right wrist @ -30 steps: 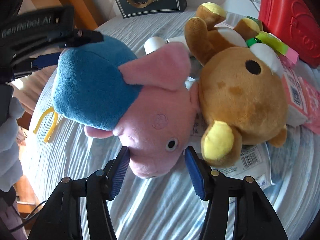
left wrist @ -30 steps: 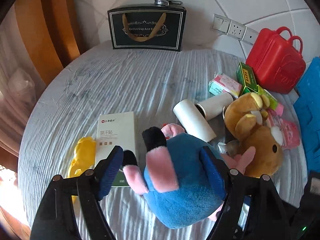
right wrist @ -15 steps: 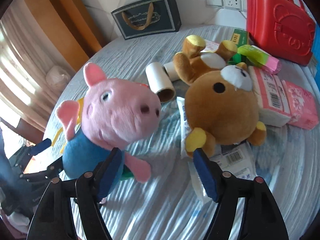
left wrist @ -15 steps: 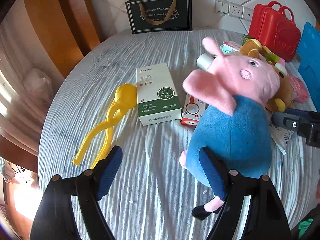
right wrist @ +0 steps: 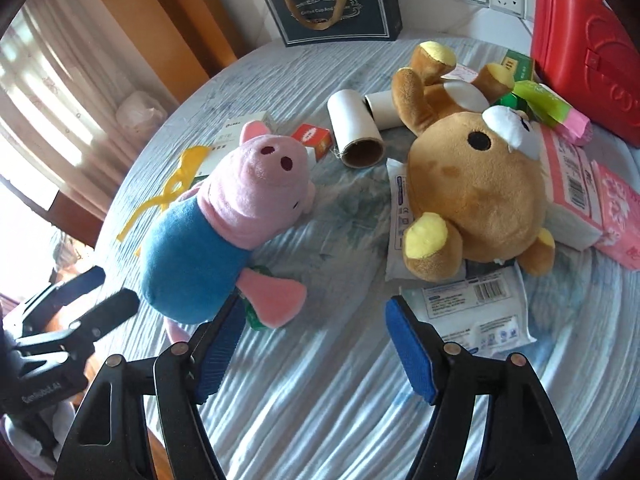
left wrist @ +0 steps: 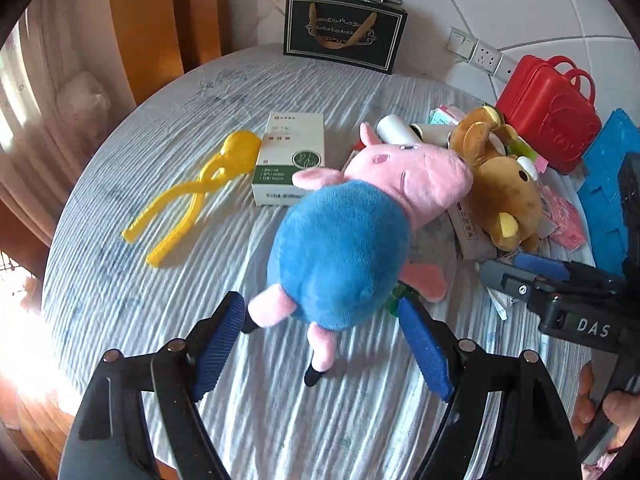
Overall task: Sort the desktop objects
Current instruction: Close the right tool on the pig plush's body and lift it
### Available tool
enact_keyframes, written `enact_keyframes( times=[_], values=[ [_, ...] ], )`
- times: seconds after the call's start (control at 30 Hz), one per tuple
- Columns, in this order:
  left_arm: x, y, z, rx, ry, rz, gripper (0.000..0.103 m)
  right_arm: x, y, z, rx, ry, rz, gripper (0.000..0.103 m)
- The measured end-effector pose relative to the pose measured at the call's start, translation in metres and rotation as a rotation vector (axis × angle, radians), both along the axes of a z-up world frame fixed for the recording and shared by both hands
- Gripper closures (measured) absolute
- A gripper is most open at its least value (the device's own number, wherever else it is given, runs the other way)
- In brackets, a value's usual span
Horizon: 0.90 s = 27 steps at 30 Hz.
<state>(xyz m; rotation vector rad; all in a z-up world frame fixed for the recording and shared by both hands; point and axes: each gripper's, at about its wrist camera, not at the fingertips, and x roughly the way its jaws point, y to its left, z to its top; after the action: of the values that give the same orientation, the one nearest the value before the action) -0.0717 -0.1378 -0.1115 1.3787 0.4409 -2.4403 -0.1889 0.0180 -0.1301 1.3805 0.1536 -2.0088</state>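
Pig toy (left wrist: 340, 248) lies free beside the bear (left wrist: 500, 196).
Your left hand-held gripper (left wrist: 320, 344) and right hand-held gripper (right wrist: 312, 344) both gape, holding nothing.

the pig plush (left wrist: 344, 240) covers the near right corner of the white box (left wrist: 290, 160), and a small green thing (right wrist: 254, 312) shows only as a sliver under the pig plush's arm, too little to name. beyond the pig plush in the right wrist view, the yellow tongs (right wrist: 168, 196) and the white box are mostly hidden. right of the pig plush, the brown bear plush (right wrist: 476, 196) lies over flat white packets (right wrist: 476, 312), hiding parts of their print, which is too small to read. the red case (right wrist: 584, 52) and the pink tissue pack (right wrist: 620, 216) beyond the bear are cut by the picture's edge. the blue tray (left wrist: 608, 200) is partly behind the right gripper (left wrist: 532, 268), whose finger gap cannot be made out there.
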Motion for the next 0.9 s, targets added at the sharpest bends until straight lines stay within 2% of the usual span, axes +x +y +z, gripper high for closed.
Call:
enact_keyframes(
  times=[0.1, 0.23, 0.43, 0.5, 0.63, 0.7, 0.73, 0.77, 0.83, 0.9],
  values=[
    [0.004, 0.011, -0.018, -0.001, -0.027, 0.059, 0.024, 0.002, 0.003, 0.008, -0.009, 0.029, 0.062, 0.028],
    [0.004, 0.014, -0.027, -0.001, -0.015, 0.126, 0.024, -0.005, -0.002, 0.015, -0.017, 0.059, 0.137, 0.017],
    [-0.006, -0.001, -0.045, 0.012, -0.046, 0.207, 0.024, -0.026, -0.025, 0.021, -0.048, 0.096, 0.197, 0.014],
    [-0.01, -0.008, -0.053, 0.014, -0.06, 0.21, 0.024, -0.034, -0.038, 0.018, -0.056, 0.107, 0.215, 0.014],
    [-0.019, -0.026, -0.055, -0.055, -0.09, 0.22, 0.024, -0.046, -0.063, 0.006, -0.092, 0.095, 0.254, 0.014],
    [-0.02, -0.043, -0.053, -0.049, -0.091, 0.243, 0.024, -0.048, -0.075, 0.0, -0.096, 0.091, 0.281, 0.024],
    [-0.021, -0.051, -0.052, -0.032, -0.091, 0.247, 0.024, -0.048, -0.08, -0.004, -0.089, 0.074, 0.298, 0.036],
    [-0.022, -0.056, -0.053, -0.017, -0.094, 0.237, 0.024, -0.048, -0.083, -0.009, -0.084, 0.057, 0.305, 0.036],
    [-0.025, -0.058, -0.051, -0.036, -0.097, 0.204, 0.024, -0.046, -0.081, -0.013, -0.086, 0.05, 0.295, 0.032],
    [-0.027, -0.053, -0.048, -0.063, -0.081, 0.161, 0.024, -0.046, -0.074, -0.017, -0.105, 0.017, 0.274, 0.022]
  ],
)
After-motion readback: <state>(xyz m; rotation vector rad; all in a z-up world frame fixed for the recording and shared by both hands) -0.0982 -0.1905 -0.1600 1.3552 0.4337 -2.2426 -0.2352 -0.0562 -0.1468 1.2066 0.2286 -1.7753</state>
